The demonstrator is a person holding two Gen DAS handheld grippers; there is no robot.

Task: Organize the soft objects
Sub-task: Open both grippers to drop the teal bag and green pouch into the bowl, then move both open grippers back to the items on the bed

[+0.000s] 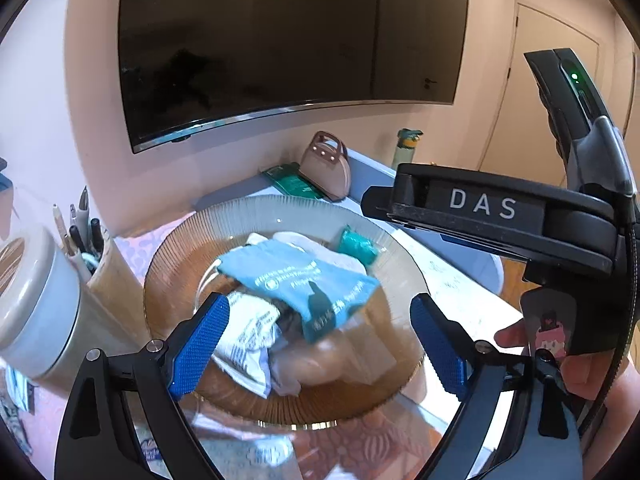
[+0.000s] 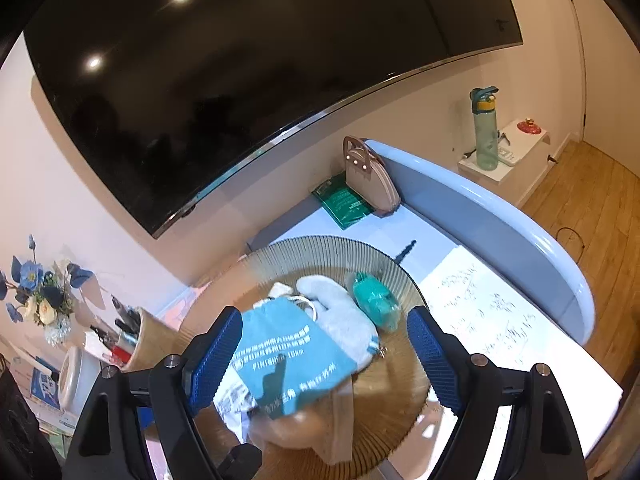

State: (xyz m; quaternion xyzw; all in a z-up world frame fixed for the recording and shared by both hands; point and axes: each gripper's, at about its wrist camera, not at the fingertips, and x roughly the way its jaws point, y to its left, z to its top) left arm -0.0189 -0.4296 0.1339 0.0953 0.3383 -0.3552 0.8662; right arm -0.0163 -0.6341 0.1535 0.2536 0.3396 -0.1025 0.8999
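A: How is the left gripper (image 1: pixel 318 340) standing?

B: Tilted down over the ribbed glass plate (image 1: pixel 180 248), jaws spread wide with nothing pinched. Between its blue pads (image 1: pixel 200 344) lies the pile of soft things: a teal drawstring pouch (image 1: pixel 304 280) with white print on top, a white printed packet (image 1: pixel 250 336) against the left pad, and a pale beige soft piece (image 1: pixel 316 360) nearer the camera, too blurred to name.

A: And the other one?

B: The right gripper (image 2: pixel 324 354) also angles down at the plate (image 2: pixel 304 252), jaws apart and empty. The teal pouch (image 2: pixel 288 356) sits between them, close to the left pad (image 2: pixel 216 360). Beyond the fingertips rest a light grey fuzzy piece (image 2: pixel 340 316) and a small teal bundle in clear wrap (image 2: pixel 376 300), just ahead of the right finger.

A: Can one see the other from the left camera?

B: Yes, the right gripper's black body (image 1: pixel 500 216), marked DAS, hangs above and right of the left jaws, and the person's hand (image 1: pixel 576 364) grips the handle below it.

A: What is around?

B: Left of the jaws, a pen cup (image 1: pixel 100 264) and a white-lidded jar (image 1: pixel 36 300). Far ahead, a tan handbag (image 2: pixel 370 178) beside a green booklet (image 2: pixel 344 200), under a wall television (image 2: pixel 248 80). A green water bottle (image 2: pixel 486 132) stands far right.
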